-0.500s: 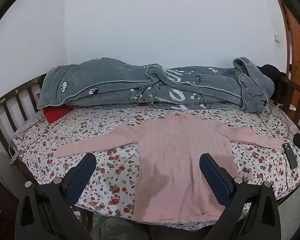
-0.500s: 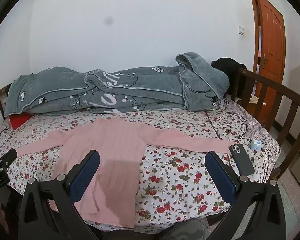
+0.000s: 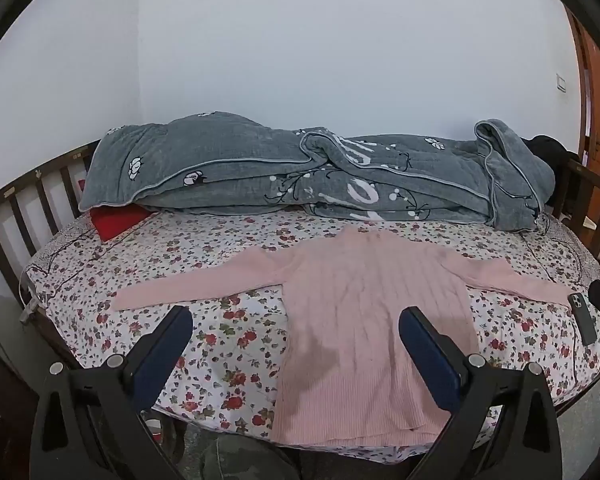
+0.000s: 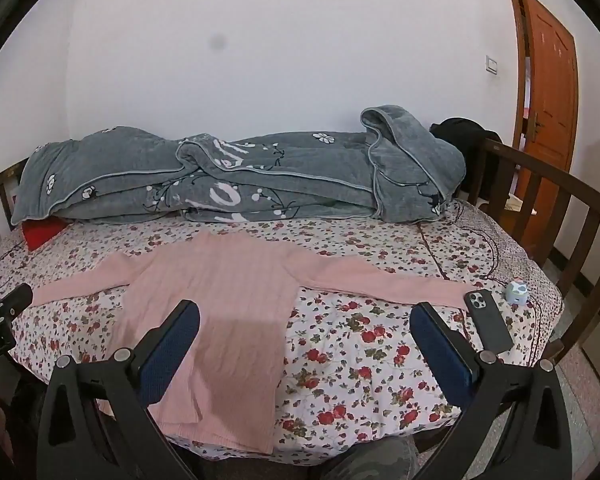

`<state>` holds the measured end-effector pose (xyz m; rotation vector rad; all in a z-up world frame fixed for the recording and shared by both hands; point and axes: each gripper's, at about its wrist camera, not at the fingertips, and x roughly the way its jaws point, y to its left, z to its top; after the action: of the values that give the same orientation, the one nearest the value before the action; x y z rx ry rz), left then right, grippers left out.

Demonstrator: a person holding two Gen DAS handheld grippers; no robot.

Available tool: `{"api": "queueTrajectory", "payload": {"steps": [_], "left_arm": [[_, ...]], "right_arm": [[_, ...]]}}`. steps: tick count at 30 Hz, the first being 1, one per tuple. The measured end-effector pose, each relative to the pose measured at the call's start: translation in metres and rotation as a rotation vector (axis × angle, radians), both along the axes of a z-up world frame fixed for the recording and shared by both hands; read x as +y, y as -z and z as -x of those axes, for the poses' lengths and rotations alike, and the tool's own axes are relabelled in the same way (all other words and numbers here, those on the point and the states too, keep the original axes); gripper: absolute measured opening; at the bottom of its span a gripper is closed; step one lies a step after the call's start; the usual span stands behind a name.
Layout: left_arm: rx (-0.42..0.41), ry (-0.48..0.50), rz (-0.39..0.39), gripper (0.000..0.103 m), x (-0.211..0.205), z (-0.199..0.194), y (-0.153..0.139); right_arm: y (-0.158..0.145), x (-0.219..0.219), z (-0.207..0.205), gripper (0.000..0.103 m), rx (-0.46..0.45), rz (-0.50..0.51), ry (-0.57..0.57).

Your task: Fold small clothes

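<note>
Both tongs, left [image 3: 296,320] and right [image 4: 306,316], gape wide, tilted downward.

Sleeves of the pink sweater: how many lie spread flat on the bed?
2. One sleeve stretches toward the bed's left side; the other sleeve reaches right, its cuff ending beside the phone. None appears hidden.

You see a pink sweater [image 3: 374,312] of soft ribbed knit on a flowery cloth bedsheet [image 3: 228,344]. The gray blanket [image 3: 300,176] looks fuzzy, the bed rail [image 4: 572,216] is dark wood, and the phone [image 4: 488,322] is smooth and a bit shiny.
</note>
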<state>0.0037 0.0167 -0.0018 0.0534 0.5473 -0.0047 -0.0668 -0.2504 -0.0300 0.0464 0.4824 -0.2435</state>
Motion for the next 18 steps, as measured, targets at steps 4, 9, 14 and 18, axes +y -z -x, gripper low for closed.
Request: {"api": "queueTrajectory", "payload": {"steps": [4,9,14,18], "left_arm": [[0.002,0.002,-0.001,0.103,-0.0018,-0.0011,-0.0013],[-0.004,0.005,0.006,0.103,-0.0031,-0.0015,-0.0017],[-0.006,0.002,0.006,0.103,-0.0014,-0.0017,-0.0013],[-0.007,0.001,0.008,0.103,0.0000,-0.0016,-0.0017]], "right_arm": [[0.0019,0.0011,-0.0030,0.103,0.001,0.002,-0.003],[0.0014,0.0015,-0.0029,0.103,0.002,0.000,-0.003],[0.0027,0.0016,-0.0021,0.103,0.002,0.000,-0.004],[0.0025,0.0001,-0.0022,0.103,0.001,-0.001,-0.007]]}}
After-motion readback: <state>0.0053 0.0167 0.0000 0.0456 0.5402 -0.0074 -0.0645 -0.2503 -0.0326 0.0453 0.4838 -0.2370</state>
